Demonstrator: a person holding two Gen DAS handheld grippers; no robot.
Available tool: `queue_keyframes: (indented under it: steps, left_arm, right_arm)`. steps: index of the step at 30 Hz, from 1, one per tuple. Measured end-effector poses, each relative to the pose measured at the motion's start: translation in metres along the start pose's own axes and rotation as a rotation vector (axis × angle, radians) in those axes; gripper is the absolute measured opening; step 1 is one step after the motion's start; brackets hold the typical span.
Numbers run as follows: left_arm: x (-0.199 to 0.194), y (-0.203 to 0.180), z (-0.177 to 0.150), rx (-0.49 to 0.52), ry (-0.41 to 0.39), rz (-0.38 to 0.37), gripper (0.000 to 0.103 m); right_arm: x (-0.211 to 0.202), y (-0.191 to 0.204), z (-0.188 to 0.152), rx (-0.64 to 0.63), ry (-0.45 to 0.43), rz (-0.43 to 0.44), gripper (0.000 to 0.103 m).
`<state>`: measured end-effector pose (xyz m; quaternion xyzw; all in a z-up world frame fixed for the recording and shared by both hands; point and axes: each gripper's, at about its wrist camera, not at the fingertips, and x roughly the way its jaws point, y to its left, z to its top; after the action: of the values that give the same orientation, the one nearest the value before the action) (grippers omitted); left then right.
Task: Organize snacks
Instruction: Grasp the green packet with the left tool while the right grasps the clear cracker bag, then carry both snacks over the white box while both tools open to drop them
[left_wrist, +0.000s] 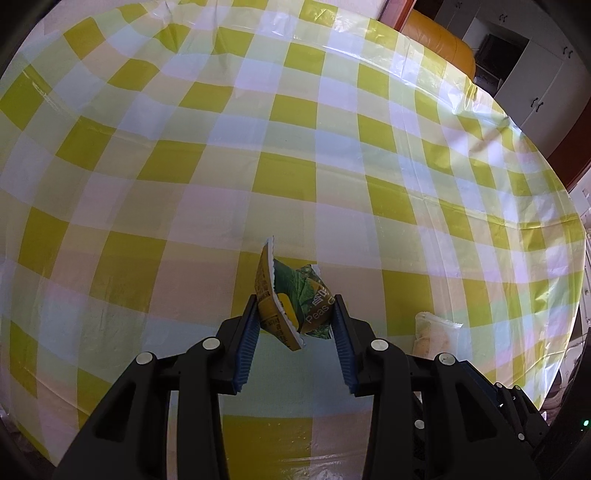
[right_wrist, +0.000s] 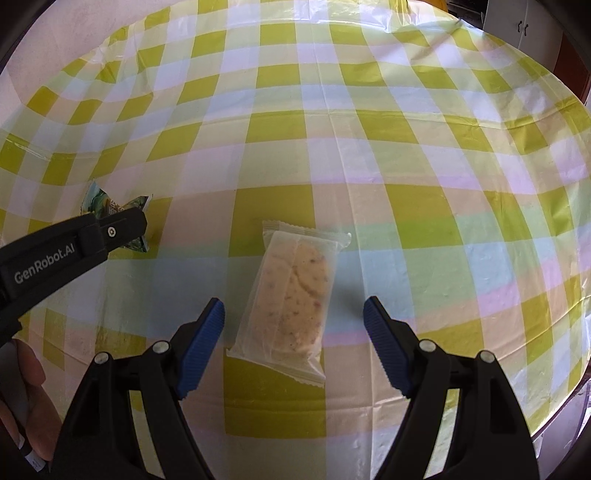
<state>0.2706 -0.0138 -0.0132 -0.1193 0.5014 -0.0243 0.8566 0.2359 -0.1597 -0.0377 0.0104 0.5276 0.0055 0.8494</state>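
A small green and yellow peas snack packet (left_wrist: 291, 302) is crumpled between the blue pads of my left gripper (left_wrist: 295, 314), which is shut on it just above the checked tablecloth. From the right wrist view the same packet (right_wrist: 110, 206) shows at the left, partly hidden by the left gripper's black finger. A clear-wrapped biscuit packet (right_wrist: 291, 295) lies flat on the cloth, also visible at the lower right in the left wrist view as the biscuit packet (left_wrist: 434, 332). My right gripper (right_wrist: 293, 314) hovers over it, open, its pads standing apart on either side and not touching it.
The yellow and white checked tablecloth (left_wrist: 258, 147) covers a round table whose edge curves down the right side. An orange seat (left_wrist: 439, 40) and white cabinets (left_wrist: 532, 85) stand beyond the far edge. A person's hand (right_wrist: 26, 398) shows at the lower left.
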Motion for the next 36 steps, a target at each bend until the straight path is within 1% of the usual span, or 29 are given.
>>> queue_keyframes:
  steps: [1,3,5,7,8,9,11,16,19,23,30,36]
  left_arm:
    - [0.000,0.000,0.000,0.000,0.000,-0.002,0.037]
    - [0.002,0.000,-0.001,0.002,0.005,-0.008,0.037]
    - [0.003,-0.001,-0.002,0.006,0.010,-0.011,0.037]
    - [0.003,-0.001,-0.003,0.009,0.012,-0.012,0.037]
    - [0.002,-0.001,-0.004,0.009,0.011,-0.012,0.037]
    - [0.002,-0.001,-0.004,0.011,0.009,-0.013,0.037]
    - [0.001,-0.002,-0.005,0.014,0.008,-0.014,0.037]
    - [-0.002,-0.009,-0.010,0.031,0.007,-0.020,0.037]
    - [-0.006,-0.018,-0.013,0.052,0.007,-0.030,0.037]
    - [-0.015,-0.038,-0.021,0.095,0.007,-0.064,0.037]
    - [-0.029,-0.101,-0.052,0.225,0.043,-0.179,0.037]
    - [-0.042,-0.164,-0.089,0.350,0.090,-0.275,0.037]
  right_arm:
    - [0.000,0.002,0.000,-0.011,-0.005,-0.013,0.071]
    - [0.000,0.002,0.000,-0.012,-0.006,-0.008,0.066]
    - [0.000,0.002,0.001,-0.012,-0.010,-0.008,0.064]
    - [-0.002,0.003,0.001,-0.022,-0.019,-0.001,0.056]
    - [-0.003,0.004,0.001,-0.030,-0.023,0.001,0.047]
    - [-0.004,0.004,0.001,-0.035,-0.023,0.006,0.040]
    - [-0.005,0.006,0.001,-0.047,-0.027,0.003,0.037]
    - [-0.009,-0.004,-0.002,-0.036,-0.029,-0.010,0.036]
    - [-0.015,-0.017,-0.005,-0.016,-0.035,-0.018,0.036]
    - [-0.031,-0.040,-0.011,0.002,-0.052,-0.049,0.036]
    - [-0.067,-0.100,-0.033,0.073,-0.085,-0.097,0.036]
    - [-0.095,-0.151,-0.067,0.135,-0.095,-0.138,0.036]
